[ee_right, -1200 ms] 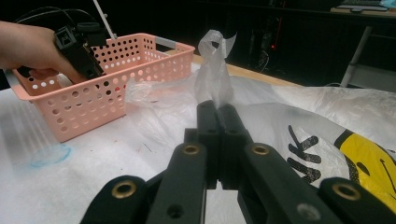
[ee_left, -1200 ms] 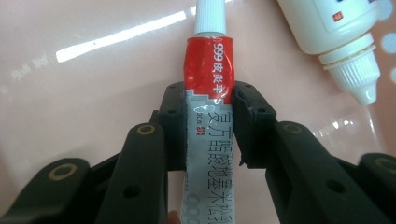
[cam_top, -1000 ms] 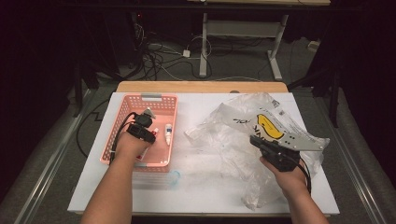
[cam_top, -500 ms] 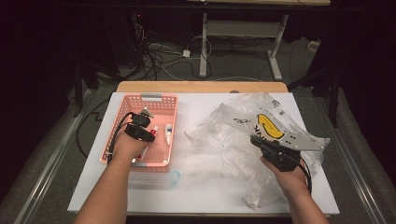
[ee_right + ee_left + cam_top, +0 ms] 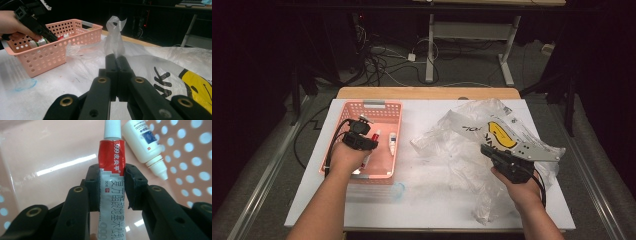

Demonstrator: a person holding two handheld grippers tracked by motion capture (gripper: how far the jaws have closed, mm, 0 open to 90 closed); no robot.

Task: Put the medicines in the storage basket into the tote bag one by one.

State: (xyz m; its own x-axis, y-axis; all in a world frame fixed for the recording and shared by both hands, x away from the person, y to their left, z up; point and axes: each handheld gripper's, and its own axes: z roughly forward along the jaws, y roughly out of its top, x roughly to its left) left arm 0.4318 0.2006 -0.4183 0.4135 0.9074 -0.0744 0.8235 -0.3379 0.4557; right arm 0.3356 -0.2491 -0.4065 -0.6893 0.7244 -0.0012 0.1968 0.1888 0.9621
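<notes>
While the left gripper (image 5: 110, 181) clamps its two black jaws on a red-and-white ointment tube with a white ribbed cap (image 5: 111, 167), it has come up a little from the floor of the pink perforated plastic basket (image 5: 343, 129) compared with a second ago. The tube now hangs between the pads, cap pointing away from the hand, above the basket floor. That rise suggests the tube is being lifted out rather than set down.

Just beyond the jaws and to their right lies a small white dropper bottle with a blue label (image 5: 146, 143), apart from the tube and unlikely to snag it. The basket wall ahead is the one thing to clear.

Meanwhile the right gripper (image 5: 117, 60) has stayed put with its jaws shut on a fold of the crumpled clear plastic bag with a yellow print (image 5: 492, 132), which spreads under and beyond it.
</notes>
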